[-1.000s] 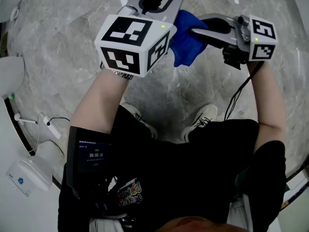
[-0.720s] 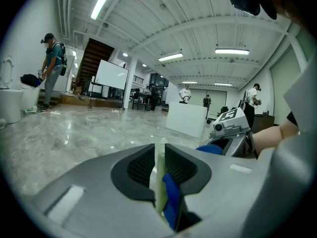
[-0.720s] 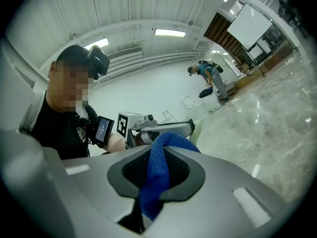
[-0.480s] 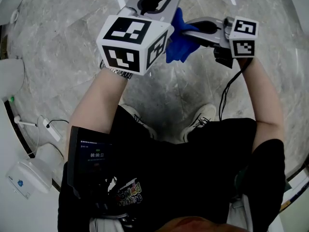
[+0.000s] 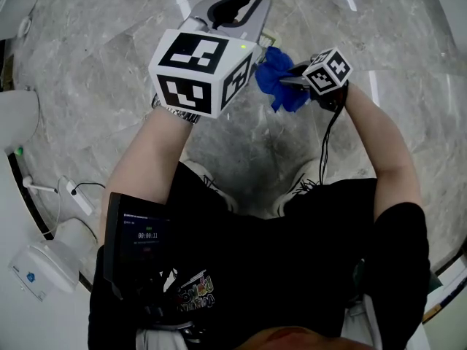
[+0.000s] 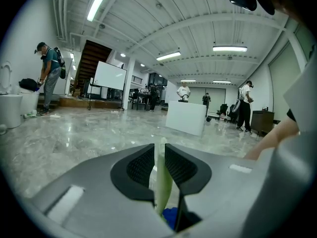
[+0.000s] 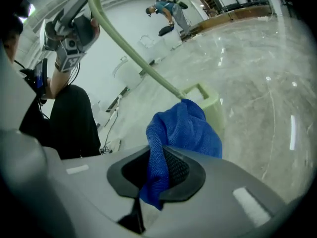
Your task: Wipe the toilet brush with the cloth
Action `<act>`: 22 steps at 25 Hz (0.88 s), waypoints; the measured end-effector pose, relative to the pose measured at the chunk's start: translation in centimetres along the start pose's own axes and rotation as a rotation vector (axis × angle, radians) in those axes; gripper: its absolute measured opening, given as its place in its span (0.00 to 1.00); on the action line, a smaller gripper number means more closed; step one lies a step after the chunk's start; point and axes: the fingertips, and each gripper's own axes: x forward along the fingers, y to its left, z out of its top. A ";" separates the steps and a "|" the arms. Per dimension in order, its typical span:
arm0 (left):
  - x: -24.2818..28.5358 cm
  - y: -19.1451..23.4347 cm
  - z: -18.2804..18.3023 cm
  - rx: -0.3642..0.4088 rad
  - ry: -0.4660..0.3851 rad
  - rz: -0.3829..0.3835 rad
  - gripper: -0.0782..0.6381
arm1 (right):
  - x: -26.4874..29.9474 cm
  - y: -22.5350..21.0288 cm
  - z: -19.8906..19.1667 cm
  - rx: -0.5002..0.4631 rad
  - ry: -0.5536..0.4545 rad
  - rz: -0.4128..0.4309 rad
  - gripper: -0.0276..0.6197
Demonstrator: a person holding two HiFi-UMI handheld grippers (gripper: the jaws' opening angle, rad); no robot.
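Note:
My left gripper (image 5: 244, 2) is shut on the thin pale green handle (image 6: 161, 175) of the toilet brush and points slightly downward. In the right gripper view the handle (image 7: 133, 58) slants down from the left gripper (image 7: 69, 33) to a blocky pale green head (image 7: 210, 103). My right gripper (image 5: 293, 80) is shut on a blue cloth (image 5: 281, 84), just right of and below the left one. The cloth (image 7: 181, 128) bunches against the handle's lower end at the head. A bit of the blue cloth (image 6: 171, 217) shows under the left jaws.
I stand on a grey marble floor (image 5: 87, 42). A white toilet (image 5: 14, 115) and a white floor unit (image 5: 36, 265) with a cable lie to my left. Far off are people (image 6: 49, 78), a whiteboard (image 6: 109, 76) and a white box (image 6: 185, 117).
The right gripper has dropped with the blue cloth, rolling and tipping downward, from level with the left jaws to lower along the handle. The left gripper has held still.

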 end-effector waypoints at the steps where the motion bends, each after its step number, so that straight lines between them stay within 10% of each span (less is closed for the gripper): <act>1: 0.0 -0.1 0.0 0.000 0.001 -0.001 0.21 | -0.1 -0.9 -1.3 0.000 0.045 -0.022 0.12; 5: -0.2 -0.7 -0.2 0.003 0.007 -0.009 0.21 | -3.4 -7.6 -2.5 0.067 0.066 -0.260 0.12; 9: -0.8 -1.4 -0.5 0.024 0.001 -0.022 0.21 | -6.9 -10.6 5.5 0.096 -0.228 -0.419 0.12; 14: -1.2 -1.6 -0.5 0.010 -0.002 -0.019 0.21 | -6.9 -6.9 16.1 -0.103 -0.463 -0.439 0.12; 18: -1.7 -1.9 -0.7 0.024 -0.007 -0.022 0.21 | -4.4 -1.6 19.9 -0.293 -0.472 -0.328 0.12; 22: -2.0 -1.5 -0.8 0.023 -0.012 -0.012 0.21 | -3.7 -2.9 18.9 -0.290 -0.433 -0.363 0.12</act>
